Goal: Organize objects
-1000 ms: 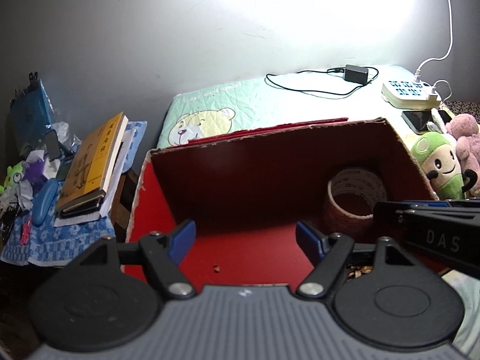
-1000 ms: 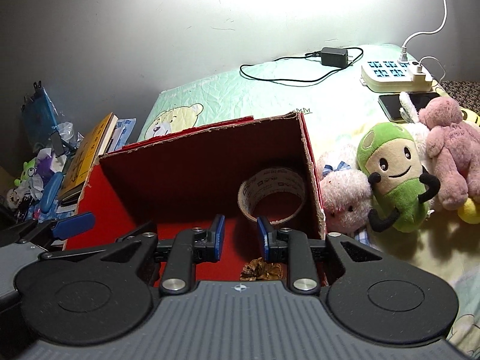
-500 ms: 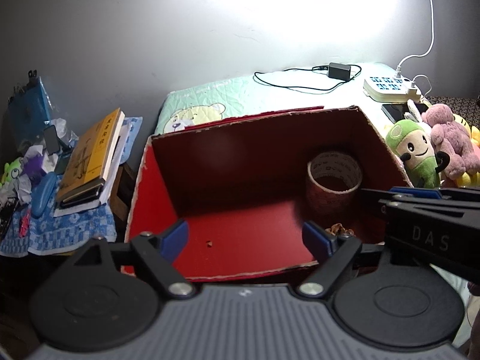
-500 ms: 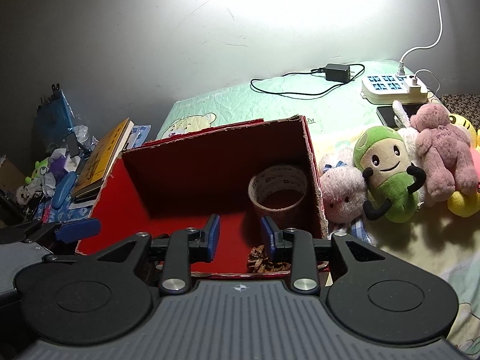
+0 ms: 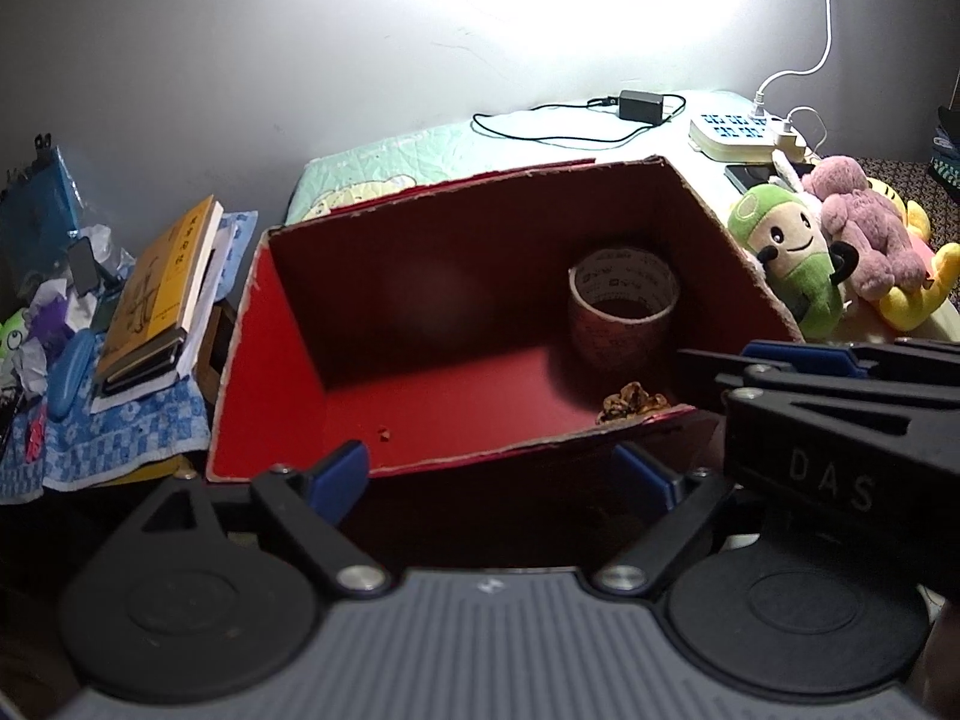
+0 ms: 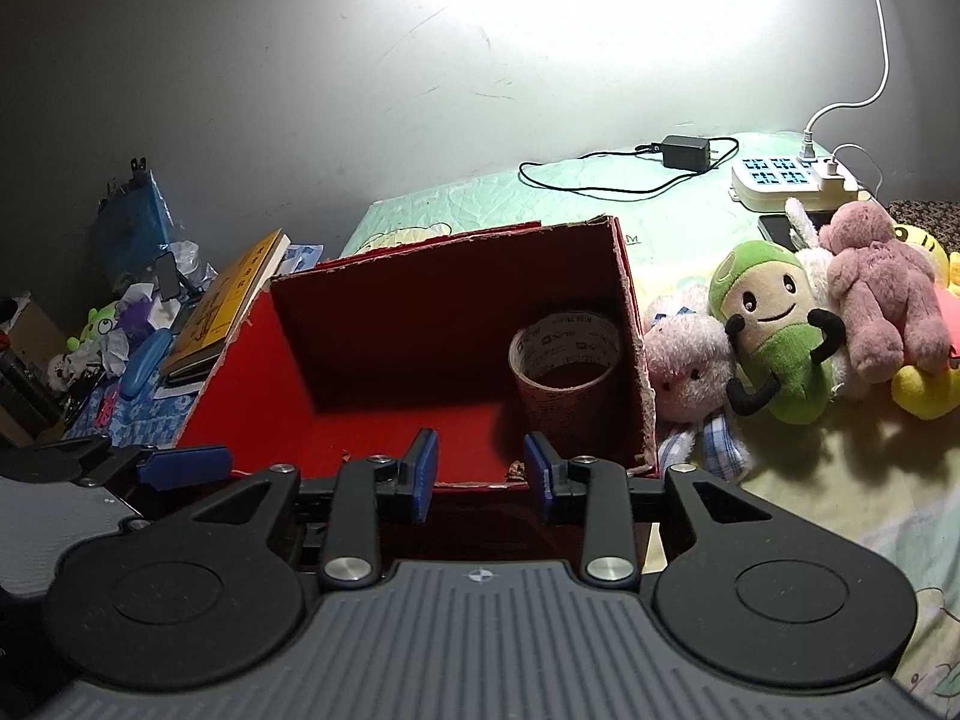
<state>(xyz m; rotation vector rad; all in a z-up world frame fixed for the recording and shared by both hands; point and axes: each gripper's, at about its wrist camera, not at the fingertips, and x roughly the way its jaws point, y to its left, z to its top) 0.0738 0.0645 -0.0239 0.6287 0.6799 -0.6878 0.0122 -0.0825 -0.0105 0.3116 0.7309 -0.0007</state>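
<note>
**Red box on the bed, both grippers hanging out at the near edge**

Far left, at about 9 o'clock, there's a messy side table with a blue pencil case [image 6: 143, 363] and a stack of books, the yellow book [image 5: 159, 288] on top. Nothing's touching those.

Dead center is the red cardboard box [image 5: 288, 372], open at the top, sitting on the mint-green quilt [image 6: 672, 222]. Inside, over in the right back corner, a roll of packing tape [image 5: 624, 306] stands on end, hole up. Just in front of it, near the box's front wall, lies a small brown crumpled thing [image 5: 630, 403]. Can't tell what it is.

The left gripper [image 5: 501, 474] sits at 6 o'clock below the box's front wall, jaws wide and opening further, nothing between them, pads clear of the cardboard. The right gripper [image 6: 480, 474] is just beside it, toward 3 o'clock from it, jaws partly apart, not gripping anything either.

Right of the box: a pink plush bunny [image 6: 690, 369] against the wall of it, then a green plush [image 6: 774, 330], a mauve teddy [image 6: 882, 294] and a yellow plush [image 6: 927, 393]. At 1 o'clock, a black charger [image 6: 684, 153] and a white power strip [image 6: 786, 180].
</note>
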